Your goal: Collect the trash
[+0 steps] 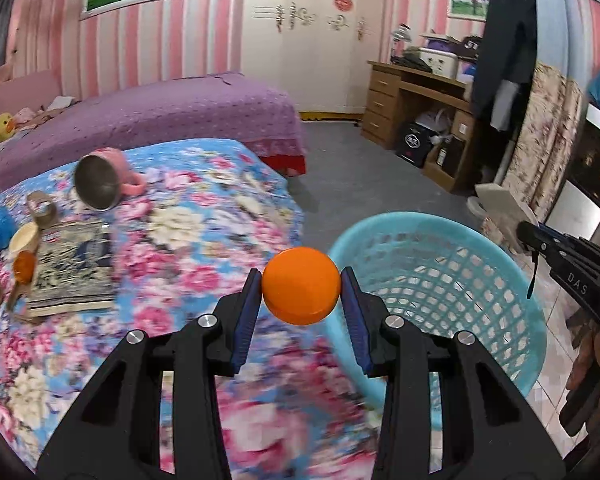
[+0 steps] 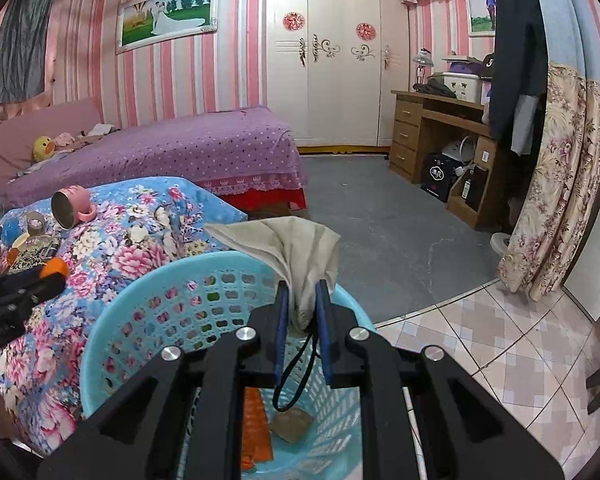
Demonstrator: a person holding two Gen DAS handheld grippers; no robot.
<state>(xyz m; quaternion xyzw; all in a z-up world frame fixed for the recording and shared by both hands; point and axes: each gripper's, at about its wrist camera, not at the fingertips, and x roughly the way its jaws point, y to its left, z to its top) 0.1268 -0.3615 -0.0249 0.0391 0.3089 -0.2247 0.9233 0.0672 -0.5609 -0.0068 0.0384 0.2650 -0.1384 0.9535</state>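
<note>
Left claw (image 1: 301, 292) fills the near field of the left wrist view, black arms with blue pads, clamped on an orange ball (image 1: 301, 285) held between the pads at its sides. The ball sits above the edge where the floral bedspread (image 1: 188, 240) meets the blue mesh basket (image 1: 452, 280); basket is just to the right of the ball and stands on the tiled floor beside the bed. Right claw (image 2: 303, 304), in the right wrist view, has its pads nearly together and pinched on a crumpled beige cloth (image 2: 296, 248), which rises out above the fingertips and hangs over the far rim of the basket (image 2: 152, 292). A black cord loop (image 2: 294, 376) dangles below the pads into the basket. Inside the basket, at the bottom: an orange wrapper (image 2: 256, 424) and a brownish lump (image 2: 292, 424), kind not clear. Still on the bedspread, well to the left: a pink mug (image 1: 102, 178) lying on its side with metal interior facing the camera, a tape roll (image 1: 42, 208), a small cream bowl (image 1: 24, 238), a blue scrubby item (image 1: 0, 226), and a patterned book (image 1: 74, 266). Near foreground of the bedspread is motion-blurred.
</note>
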